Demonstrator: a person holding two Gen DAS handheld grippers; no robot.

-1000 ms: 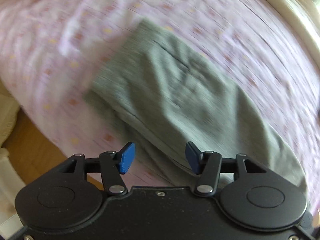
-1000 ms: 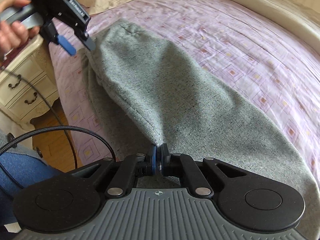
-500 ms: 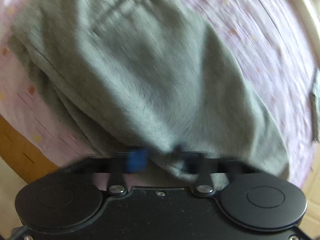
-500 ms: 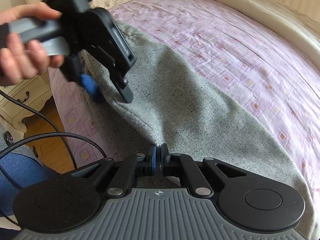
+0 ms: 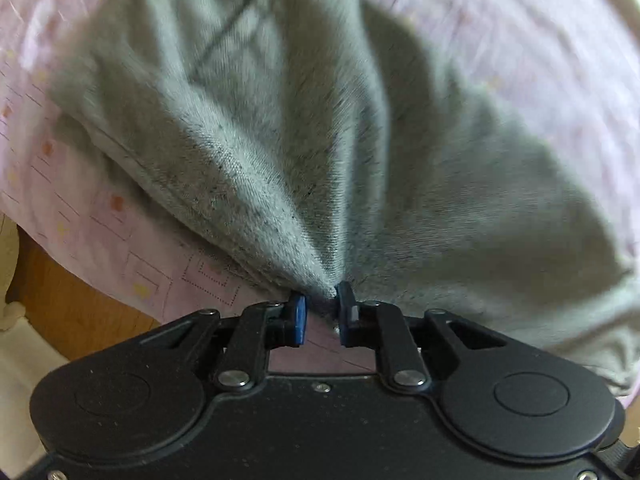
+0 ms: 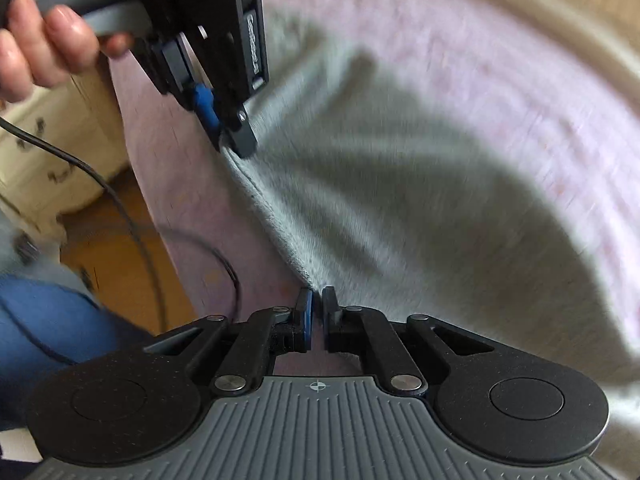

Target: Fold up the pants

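Grey pants (image 5: 320, 128) lie on a bed with a pink patterned sheet (image 5: 132, 264). My left gripper (image 5: 322, 300) is shut on the near edge of the pants, and the cloth fans up from the pinch in folds. In the right wrist view my right gripper (image 6: 317, 304) is shut on the same near edge of the pants (image 6: 400, 208), closer to me. The left gripper (image 6: 230, 136) shows there too, held by a hand, pinching the edge further along. The edge runs taut between the two grippers and the cloth is lifted.
A cream dresser (image 6: 48, 152) stands left of the bed on a wooden floor (image 6: 120, 248). A black cable (image 6: 120, 208) hangs over the floor. A blue-trousered leg (image 6: 48, 320) is at the lower left. A cream bed rim (image 6: 560, 20) curves along the far side.
My left gripper came down from above the waist end and shut on the near edge of the pants. Both grippers have lifted that edge, and the cloth now bunches and casts a shadow.
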